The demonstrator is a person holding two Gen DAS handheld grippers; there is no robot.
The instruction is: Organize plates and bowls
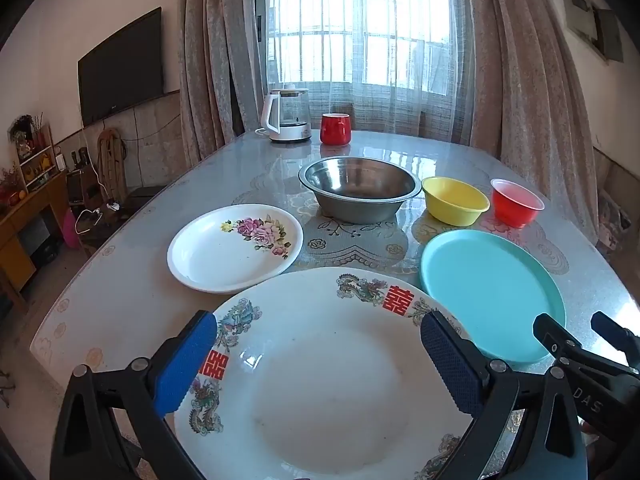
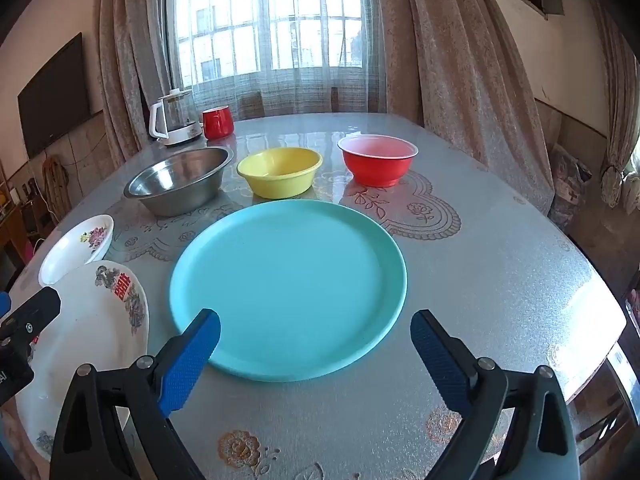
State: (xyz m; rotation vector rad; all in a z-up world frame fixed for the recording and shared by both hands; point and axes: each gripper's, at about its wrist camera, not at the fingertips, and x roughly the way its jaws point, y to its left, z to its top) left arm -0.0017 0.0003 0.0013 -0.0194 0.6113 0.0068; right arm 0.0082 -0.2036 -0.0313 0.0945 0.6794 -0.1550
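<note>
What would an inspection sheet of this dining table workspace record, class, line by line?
Surface: table under a glossy patterned cover.
Job's things: dragon plate, floral plate, turquoise plate; steel bowl, yellow bowl, red bowl, all separate and empty.
Clutter: kettle, red mug.
Grippers: left tongs open over the dragon plate; right tongs open by the turquoise plate.
Cables: kettle cord.
Surroundings: window, curtains, television.

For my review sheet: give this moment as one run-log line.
left gripper: open over dragon plate | right gripper: open over teal plate | bowls: unstacked | nothing held
</note>
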